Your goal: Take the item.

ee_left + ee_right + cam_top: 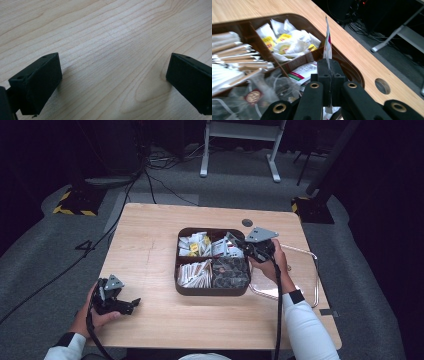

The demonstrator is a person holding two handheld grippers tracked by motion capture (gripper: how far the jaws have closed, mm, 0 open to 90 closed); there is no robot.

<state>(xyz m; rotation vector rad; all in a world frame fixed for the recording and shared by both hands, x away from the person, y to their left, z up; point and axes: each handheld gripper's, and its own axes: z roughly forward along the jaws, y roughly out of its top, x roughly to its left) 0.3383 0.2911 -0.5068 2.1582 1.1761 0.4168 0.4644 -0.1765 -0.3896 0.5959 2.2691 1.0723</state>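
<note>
A dark brown tray point(212, 292) with four compartments sits mid-table. It holds white and yellow packets point(194, 245) at back left, paper sticks point(194, 272) at front left and clear pouches point(230, 272) at front right. My right gripper point(234, 241) hovers over the back right compartment, shut on a thin white packet point(327, 42) with red and green print, held edge-on above the jaws point(330, 68). More such packets point(303, 72) lie below it. Near the front left corner, my left gripper point(131, 305) rests low over bare wood, its jaws point(113, 80) wide apart with nothing between them.
A clear plastic lid point(305, 270) lies on the table right of the tray, under my right forearm. A round cable hole point(247, 222) sits near the table's back edge. Cables and a white stand's legs point(240, 150) are on the floor beyond.
</note>
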